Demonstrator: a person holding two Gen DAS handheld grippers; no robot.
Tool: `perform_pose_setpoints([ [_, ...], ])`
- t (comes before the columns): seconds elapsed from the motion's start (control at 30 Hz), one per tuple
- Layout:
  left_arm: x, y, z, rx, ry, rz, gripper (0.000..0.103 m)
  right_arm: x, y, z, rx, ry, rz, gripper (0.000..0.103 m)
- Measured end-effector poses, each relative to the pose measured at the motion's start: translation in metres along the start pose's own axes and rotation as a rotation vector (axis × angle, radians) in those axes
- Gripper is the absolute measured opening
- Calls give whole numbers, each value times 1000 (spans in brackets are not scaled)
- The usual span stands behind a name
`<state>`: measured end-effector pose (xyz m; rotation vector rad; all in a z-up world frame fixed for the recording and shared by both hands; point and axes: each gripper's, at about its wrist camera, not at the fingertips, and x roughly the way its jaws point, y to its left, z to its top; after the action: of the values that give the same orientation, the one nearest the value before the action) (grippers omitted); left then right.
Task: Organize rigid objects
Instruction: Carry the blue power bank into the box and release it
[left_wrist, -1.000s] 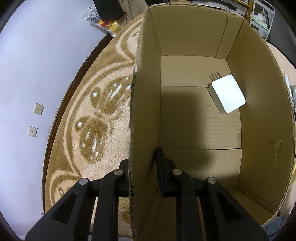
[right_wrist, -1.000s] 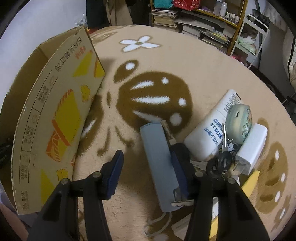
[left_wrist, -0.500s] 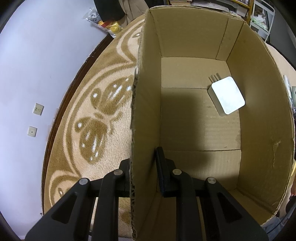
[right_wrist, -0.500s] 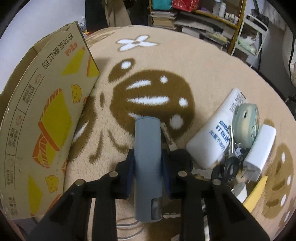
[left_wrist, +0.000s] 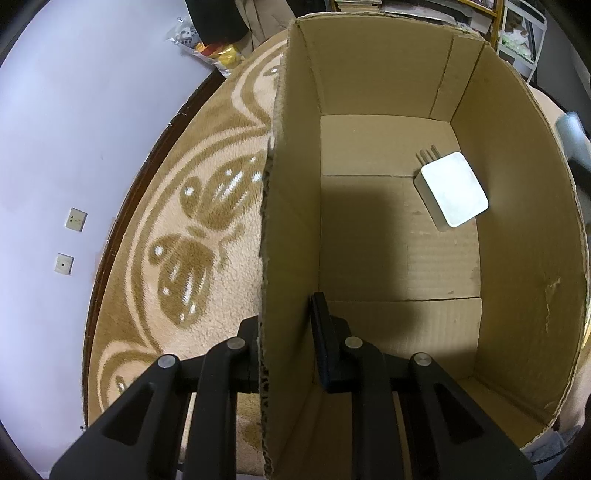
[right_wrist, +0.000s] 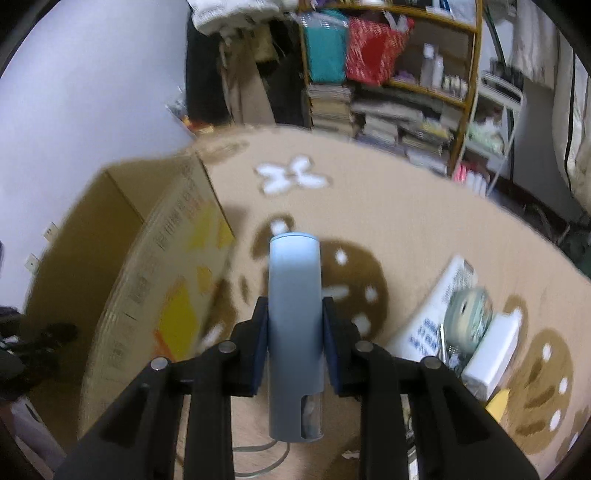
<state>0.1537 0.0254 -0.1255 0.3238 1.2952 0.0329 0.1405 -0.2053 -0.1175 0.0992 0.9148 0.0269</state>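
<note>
My left gripper (left_wrist: 286, 325) is shut on the left wall of an open cardboard box (left_wrist: 291, 206), one finger outside and one inside. A white charger (left_wrist: 452, 188) with prongs lies on the box floor at the far right. In the right wrist view my right gripper (right_wrist: 294, 325) is shut on a grey-blue tube-shaped case (right_wrist: 294, 325), lifted off the carpet and pointing forward. The box (right_wrist: 159, 280), printed with yellow shapes, stands to its left. A blurred grey-blue end (left_wrist: 572, 129) shows past the box's right wall in the left wrist view.
On the beige patterned carpet (right_wrist: 388, 206) to the right lie a white tube (right_wrist: 439, 306), a round green tin (right_wrist: 467, 317), a white adapter (right_wrist: 495, 354) and keys. Shelves (right_wrist: 399, 66) with books stand behind. A white wall (left_wrist: 74, 147) with sockets is left of the box.
My right gripper closed on the grey-blue case and lifted it off the carpet, tilting the view up toward the shelves. The left gripper kept its hold on the box wall.
</note>
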Motion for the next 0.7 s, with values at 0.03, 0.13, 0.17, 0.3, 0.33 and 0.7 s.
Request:
perform_pose_setpoints([
  [0.03,1,1,0,-4,2,-4,19,-7,2,4,-4,-22,8,28],
  [0.13,2,2,0,-8,8,-12,18,-30,13,14,-6,-88,37,28],
  [0.17,2,1,0,-4,7,-8,18,-36,17,16,-5,-105,46,28],
  [0.3,3,-2,0,11,5,8,18,-54,30,22,-3,-140,91,28],
  [0.33,4,-2,0,8,6,6,18,-58,34,24,3,-148,101,28],
  [0.7,4,-6,-1,17,7,14,19,-69,78,30,7,-175,196,28],
])
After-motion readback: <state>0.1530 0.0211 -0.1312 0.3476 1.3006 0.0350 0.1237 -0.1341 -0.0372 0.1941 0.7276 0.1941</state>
